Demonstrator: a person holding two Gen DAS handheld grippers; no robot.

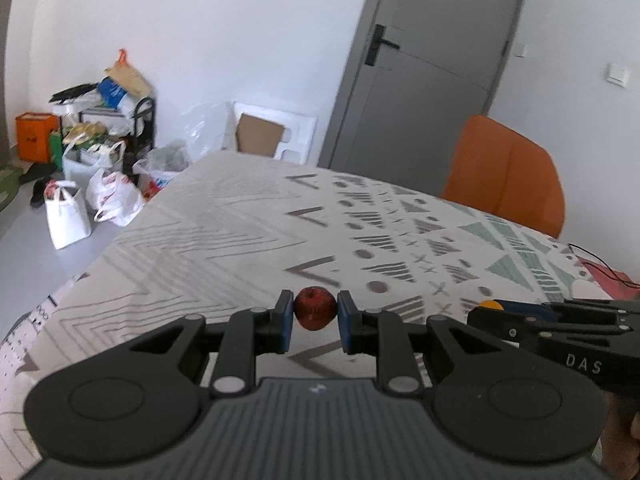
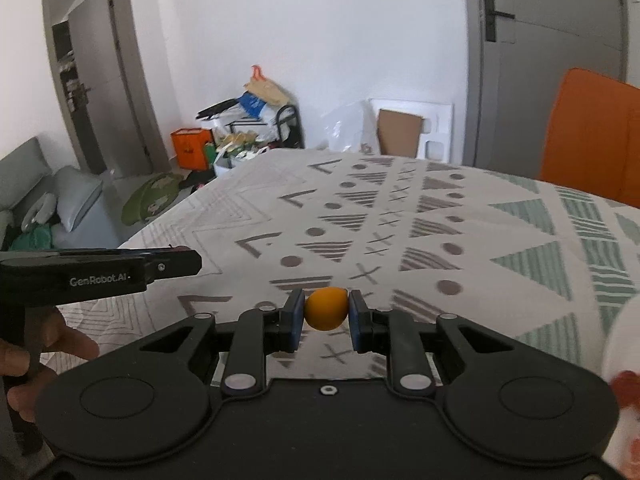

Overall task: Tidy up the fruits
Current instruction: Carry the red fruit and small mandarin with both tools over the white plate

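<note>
- On your far left, bags [image 1: 108, 196] and an orange box [image 1: 36, 136] crowd the floor against the white wall.
- Your left claw [image 1: 315, 316] is clamped on a dark red apple [image 1: 315, 308], with 1 blue pad [image 1: 287, 320] pressed to each side of it; the apple is held up over the patterned cloth of the bench [image 1: 224, 236].
- Your right claw [image 2: 327, 316] is clamped on an orange [image 2: 326, 308] in the same way, above the same cloth, just right of your left claw.
- In the left wrist view the orange peeks out at the tip of your right claw, just beside your left one.
- An orange chair [image 1: 508, 172] stands behind the bench's far right edge, with a grey door [image 1: 432, 60] behind it.
- At the right edge of the right wrist view, a blurred white object [image 2: 624, 344] with red patches shows; you cannot tell what it is.
</note>
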